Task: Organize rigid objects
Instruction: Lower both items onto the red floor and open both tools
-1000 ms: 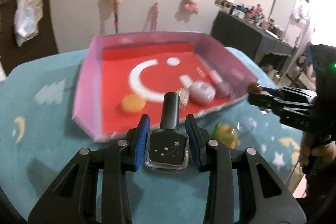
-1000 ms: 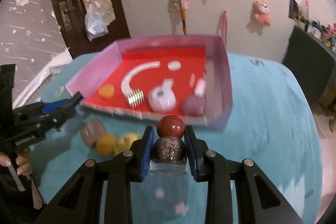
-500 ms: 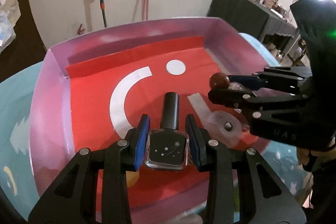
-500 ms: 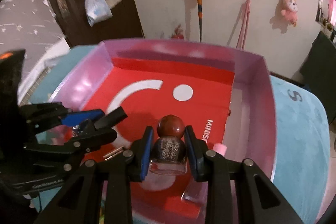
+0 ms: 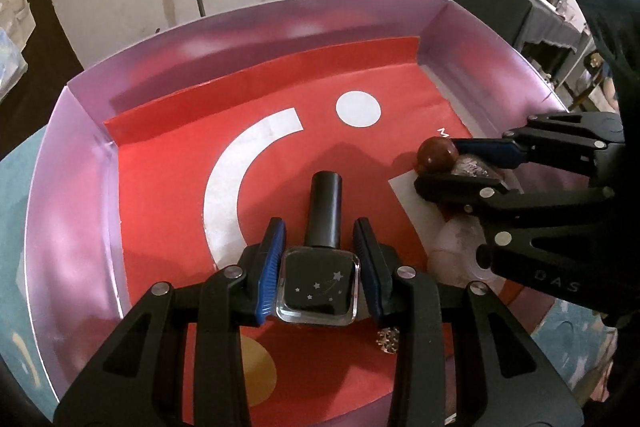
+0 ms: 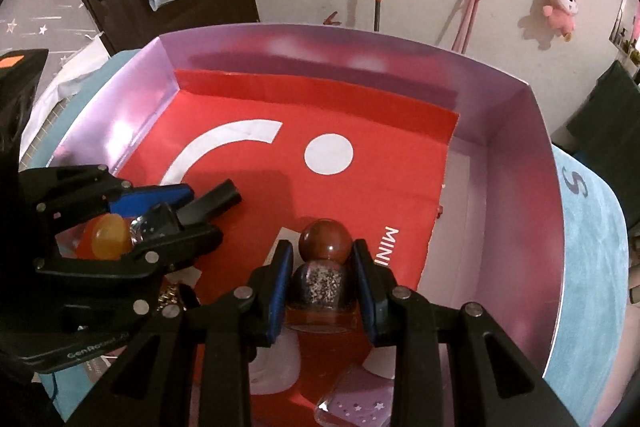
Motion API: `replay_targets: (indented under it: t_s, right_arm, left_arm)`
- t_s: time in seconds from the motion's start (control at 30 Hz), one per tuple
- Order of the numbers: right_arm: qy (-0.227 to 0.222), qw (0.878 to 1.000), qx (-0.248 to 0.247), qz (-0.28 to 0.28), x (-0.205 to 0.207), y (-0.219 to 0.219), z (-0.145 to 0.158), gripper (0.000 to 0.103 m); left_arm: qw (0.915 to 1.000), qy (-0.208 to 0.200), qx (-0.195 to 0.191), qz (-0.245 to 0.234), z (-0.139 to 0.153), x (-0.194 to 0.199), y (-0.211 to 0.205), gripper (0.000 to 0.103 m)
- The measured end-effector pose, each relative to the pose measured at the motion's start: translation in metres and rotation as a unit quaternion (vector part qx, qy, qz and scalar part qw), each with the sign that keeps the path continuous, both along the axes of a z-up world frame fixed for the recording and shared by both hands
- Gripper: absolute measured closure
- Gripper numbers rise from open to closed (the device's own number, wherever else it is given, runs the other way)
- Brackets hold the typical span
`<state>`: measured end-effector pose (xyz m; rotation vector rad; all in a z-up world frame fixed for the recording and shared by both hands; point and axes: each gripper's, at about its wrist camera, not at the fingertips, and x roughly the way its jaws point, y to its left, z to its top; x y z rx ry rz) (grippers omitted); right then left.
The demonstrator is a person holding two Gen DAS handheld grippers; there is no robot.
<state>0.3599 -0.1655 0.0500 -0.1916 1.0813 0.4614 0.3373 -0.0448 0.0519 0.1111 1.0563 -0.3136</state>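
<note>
From the left wrist, the left gripper (image 5: 318, 251) is clamped on a black nail polish bottle (image 5: 318, 285), hanging over the red floor of the pink box (image 5: 72, 155). From the right wrist, the right gripper (image 6: 322, 279) is clamped on a glitter bottle (image 6: 322, 283) with a round brown cap, also above the box. The two grippers sit close together; they could knock each other, or a bottle dropped from here could land on the small things already lying below.

Tray (image 5: 256, 39): pale lilac walls; red floor sheet with a white arc and a white dot.
Square bottle (image 5: 317, 285): black, tiny silver stars, black cap.
Round-capped bottle (image 6: 322, 279): dark glitter body, reddish-brown ball cap.
Surface (image 6: 592, 267): teal, fuzzy.
Hand-held gripper pads (image 5: 274, 259): blue.
</note>
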Motion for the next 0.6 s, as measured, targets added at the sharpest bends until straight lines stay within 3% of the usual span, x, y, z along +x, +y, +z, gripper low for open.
replay_targets:
  t_s: [0.6]
  right_arm:
    - [-0.004, 1.0, 0.001, 0.001, 0.0032, -0.0007, 0.0034, 0.07]
  left_arm:
    - [1.0, 0.0, -0.002, 0.005, -0.0017, 0.0022, 0.0019, 0.07]
